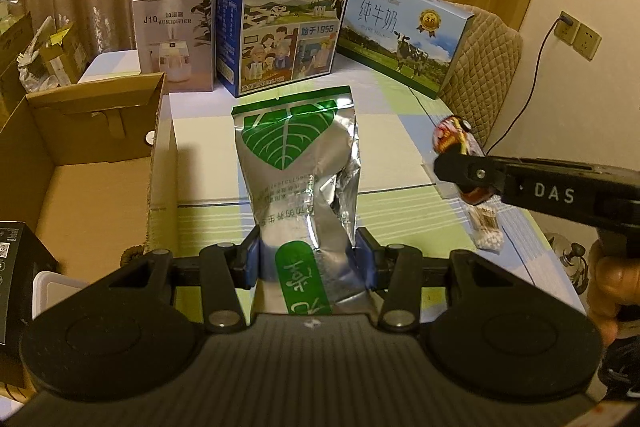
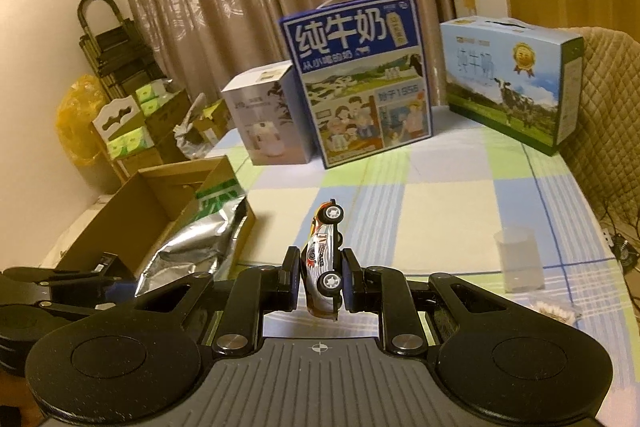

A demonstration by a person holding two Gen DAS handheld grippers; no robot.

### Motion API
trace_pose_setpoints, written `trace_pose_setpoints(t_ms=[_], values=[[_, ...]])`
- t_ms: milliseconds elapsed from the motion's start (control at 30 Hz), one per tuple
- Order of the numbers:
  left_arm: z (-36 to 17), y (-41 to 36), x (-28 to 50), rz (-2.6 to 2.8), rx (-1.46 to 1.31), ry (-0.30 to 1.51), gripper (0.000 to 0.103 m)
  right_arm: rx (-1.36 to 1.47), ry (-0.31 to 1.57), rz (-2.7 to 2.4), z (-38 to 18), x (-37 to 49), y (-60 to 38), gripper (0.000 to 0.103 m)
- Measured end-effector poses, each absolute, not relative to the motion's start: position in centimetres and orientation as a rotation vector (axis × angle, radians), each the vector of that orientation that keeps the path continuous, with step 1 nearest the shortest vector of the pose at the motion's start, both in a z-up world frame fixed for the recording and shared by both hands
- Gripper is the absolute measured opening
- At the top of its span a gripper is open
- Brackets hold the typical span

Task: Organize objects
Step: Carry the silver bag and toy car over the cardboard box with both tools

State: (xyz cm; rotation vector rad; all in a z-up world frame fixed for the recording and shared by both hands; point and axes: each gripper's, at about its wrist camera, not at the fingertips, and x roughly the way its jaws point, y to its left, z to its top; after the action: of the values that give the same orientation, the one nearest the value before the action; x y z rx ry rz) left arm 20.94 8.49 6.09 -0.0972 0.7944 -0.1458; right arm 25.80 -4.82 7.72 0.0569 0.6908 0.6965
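Note:
My left gripper is shut on a silver foil pouch with a green leaf print, held above the checked tablecloth. The pouch shows at the left of the right wrist view, beside the left gripper. My right gripper is shut on a small toy car, white with orange and red markings, turned on its side with the wheels facing right. In the left wrist view the right gripper reaches in from the right with the toy car in it.
An open cardboard box stands at the table's left edge. At the back stand a white humidifier box, a blue milk carton and a light-blue milk carton. A clear plastic cup and a packet of cotton swabs are at the right.

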Motion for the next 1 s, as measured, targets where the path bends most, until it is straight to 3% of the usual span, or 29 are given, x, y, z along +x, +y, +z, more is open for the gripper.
trace_pose_setpoints(t_ms=[567,1000], values=[[12.2,17.3,19.0,0.032,-0.025,0.675,0.041,0.099,0.642,0.887,8.9,23.2,3.2,0.017],[9.9,24.8,17.7,0.171,-0.053,0.763,0.041,0.062,0.671,1.015,7.1,20.6,10.1,0.017]])
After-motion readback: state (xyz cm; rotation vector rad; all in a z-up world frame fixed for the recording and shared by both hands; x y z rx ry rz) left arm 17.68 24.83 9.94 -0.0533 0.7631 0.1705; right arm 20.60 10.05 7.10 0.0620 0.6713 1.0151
